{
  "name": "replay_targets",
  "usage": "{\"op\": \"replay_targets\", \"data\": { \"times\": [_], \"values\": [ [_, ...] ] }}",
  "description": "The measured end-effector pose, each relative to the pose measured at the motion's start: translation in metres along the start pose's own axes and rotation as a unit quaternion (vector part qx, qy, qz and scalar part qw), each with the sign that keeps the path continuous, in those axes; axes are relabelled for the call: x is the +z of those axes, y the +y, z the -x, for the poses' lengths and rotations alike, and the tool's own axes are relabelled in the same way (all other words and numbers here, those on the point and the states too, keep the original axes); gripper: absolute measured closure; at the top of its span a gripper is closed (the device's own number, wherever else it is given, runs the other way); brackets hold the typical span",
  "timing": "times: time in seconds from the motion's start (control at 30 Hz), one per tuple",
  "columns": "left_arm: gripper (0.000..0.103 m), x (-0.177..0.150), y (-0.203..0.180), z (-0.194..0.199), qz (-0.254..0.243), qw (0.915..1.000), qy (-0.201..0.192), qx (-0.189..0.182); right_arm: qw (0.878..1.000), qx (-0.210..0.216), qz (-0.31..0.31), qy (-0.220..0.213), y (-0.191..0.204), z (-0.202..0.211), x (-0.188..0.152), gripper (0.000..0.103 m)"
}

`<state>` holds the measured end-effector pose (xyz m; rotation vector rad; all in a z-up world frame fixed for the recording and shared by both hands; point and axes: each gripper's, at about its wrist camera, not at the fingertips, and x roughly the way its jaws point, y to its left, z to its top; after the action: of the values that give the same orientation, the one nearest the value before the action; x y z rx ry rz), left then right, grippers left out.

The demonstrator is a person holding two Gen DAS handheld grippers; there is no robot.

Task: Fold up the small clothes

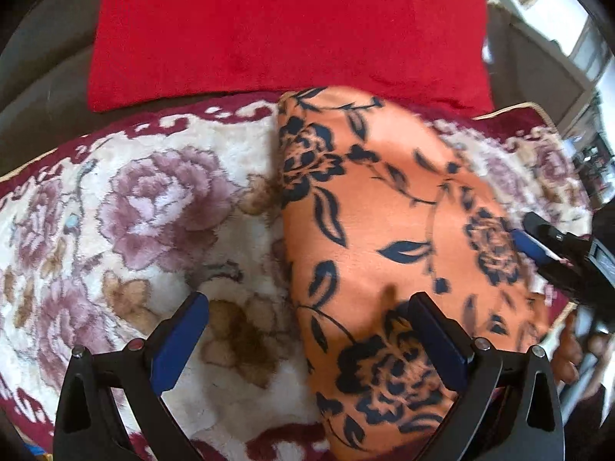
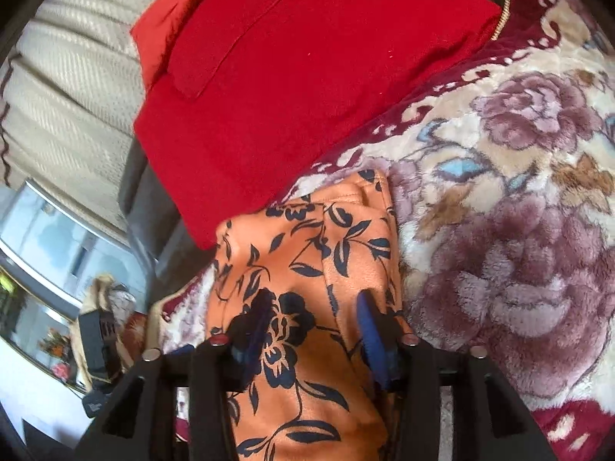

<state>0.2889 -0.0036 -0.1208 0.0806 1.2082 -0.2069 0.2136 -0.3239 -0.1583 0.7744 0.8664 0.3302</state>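
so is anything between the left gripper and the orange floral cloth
Nothing visible. The left gripper hangs open right over the orange floral cloth edge on the floral blanket; one finger is already above the fabric. The red garment lies beyond, clear.

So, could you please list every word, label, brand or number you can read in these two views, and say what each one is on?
None can be read.
Orange floral garment: printed flowers and leaves only, no lettering.
Red cloth: plain, with no tag showing.
Floral blanket: pattern only.
Dark device at the right wrist view's left edge: any marking is too blurred to read.
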Motion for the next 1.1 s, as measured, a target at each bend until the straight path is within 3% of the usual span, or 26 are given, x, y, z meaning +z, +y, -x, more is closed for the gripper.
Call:
{"op": "replay_targets", "data": {
  "times": [0.07,0.17,0.3,0.37,0.67,1.0,1.1],
  "values": [
    [0.000,-0.002,0.003,0.003,0.001,0.9994,0.006,-0.034,1.000,-0.005,-0.009,-0.007,-0.003,0.005,0.001,0.029],
    [0.000,-0.006,0.010,-0.002,0.026,0.9954,0.023,-0.089,0.999,0.008,-0.032,0.001,-0.014,0.007,0.004,0.029],
    [0.000,-0.007,0.026,-0.016,0.093,0.9809,0.044,-0.165,0.998,0.009,-0.063,0.022,-0.029,0.000,0.004,0.029],
    [0.000,-0.006,0.029,-0.024,0.106,0.9758,0.055,-0.183,0.997,0.014,-0.074,0.031,-0.036,-0.006,0.006,0.029],
    [0.000,-0.007,0.016,-0.050,0.114,0.9627,0.085,-0.230,0.992,0.056,-0.087,0.075,-0.041,-0.042,0.006,0.023],
    [0.001,-0.008,0.007,-0.055,0.116,0.9648,0.070,-0.225,0.991,0.077,-0.056,0.094,-0.023,-0.059,-0.003,0.024],
    [0.011,-0.008,0.005,-0.050,0.109,0.9692,0.059,-0.213,0.993,0.065,-0.036,0.091,-0.016,-0.061,-0.006,0.031]
  ]
}}
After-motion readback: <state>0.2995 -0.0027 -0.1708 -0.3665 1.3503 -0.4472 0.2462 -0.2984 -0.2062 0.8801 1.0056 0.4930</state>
